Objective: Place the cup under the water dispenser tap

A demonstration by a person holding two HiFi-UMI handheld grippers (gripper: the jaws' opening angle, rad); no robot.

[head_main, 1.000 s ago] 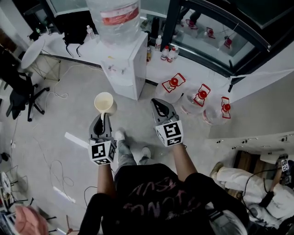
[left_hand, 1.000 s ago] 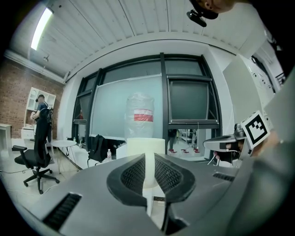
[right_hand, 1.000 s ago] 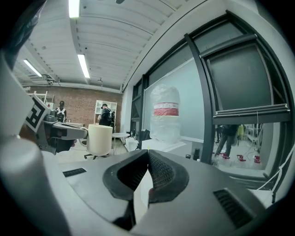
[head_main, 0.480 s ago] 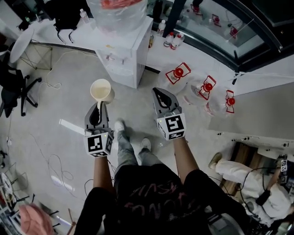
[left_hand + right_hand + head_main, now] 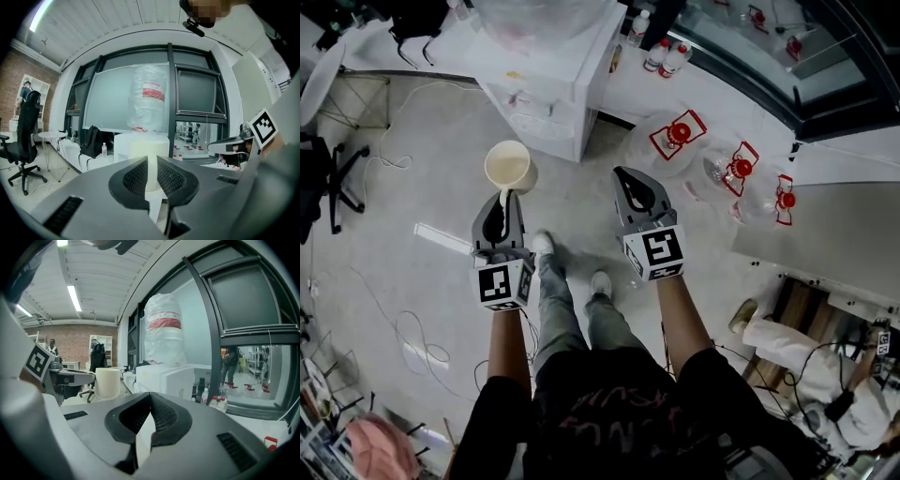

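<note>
A cream cup hangs by its handle in my left gripper, which is shut on that handle. The cup stands upright just beyond the left jaws. Ahead is the white water dispenser, topped by a clear bottle with a red label. Its taps face me, still a stretch beyond the cup. My right gripper is shut on nothing, level with the left one and to its right. From the right gripper view, the cup shows at the left, in front of the dispenser.
Empty water jugs with red caps lie on the floor right of the dispenser. Small bottles stand on the ledge behind. An office chair and loose cables are at the left. A person sits at the lower right.
Both grippers have come forward toward the dispenser and sunk lower, the cup travelling with the left one. Neither grip has changed.
</note>
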